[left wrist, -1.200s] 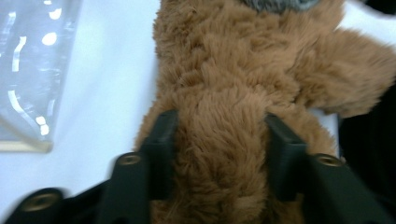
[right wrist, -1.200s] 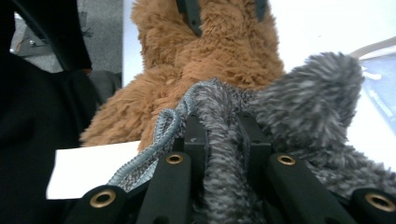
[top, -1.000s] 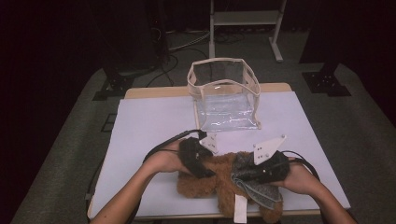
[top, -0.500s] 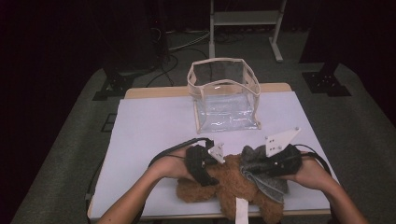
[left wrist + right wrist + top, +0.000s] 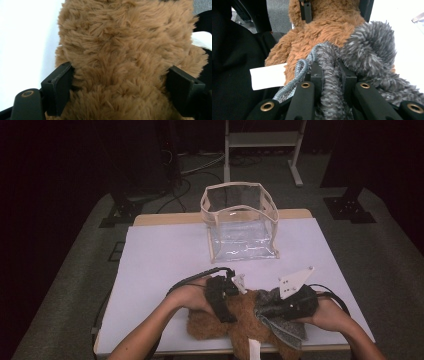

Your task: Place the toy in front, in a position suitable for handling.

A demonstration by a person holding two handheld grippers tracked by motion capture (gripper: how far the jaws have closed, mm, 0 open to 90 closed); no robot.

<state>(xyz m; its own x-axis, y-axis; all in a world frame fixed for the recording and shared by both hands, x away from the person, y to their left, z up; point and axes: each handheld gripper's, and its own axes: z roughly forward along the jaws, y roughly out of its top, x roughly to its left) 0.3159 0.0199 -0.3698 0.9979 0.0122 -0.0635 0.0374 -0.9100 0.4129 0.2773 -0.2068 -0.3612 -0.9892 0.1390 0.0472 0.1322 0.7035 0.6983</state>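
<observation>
**Brown plush toy straddled by one tool, its grey scarf pinched by the other**

A brown plush toy (image 5: pixel 235 327) lies at the near edge of the counter (image 5: pixel 165 255), a little right of the middle, with a white label (image 5: pixel 255 351) hanging from it over that edge. A grey knitted scarf (image 5: pixel 280 320) is draped across the toy's right side.

The left tool (image 5: pixel 227 295) comes in from the near left, held in the person's left hand (image 5: pixel 190 297). Its jaws have just been opening and now stand wide on either side of the toy's furry body (image 5: pixel 120 62); in the left gripper view the fur bulges between the two black pads (image 5: pixel 58 87), brushing them, but whether they press on it I cannot tell.

The right tool (image 5: pixel 292 305), in the right hand (image 5: pixel 325 317) near the counter's near right corner, is clamped nearly closed on a fold of the grey scarf (image 5: pixel 332 82). In the right gripper view the fuzzy yarn runs up between the narrow jaws, and a thin braided grey cord (image 5: pixel 299 72) loops off to one side beside the white label (image 5: pixel 268 76).

A clear plastic bag with a beige trim (image 5: pixel 240 222) stands open and upright toward the far edge of the counter, well apart from the toy and both tools.
</observation>
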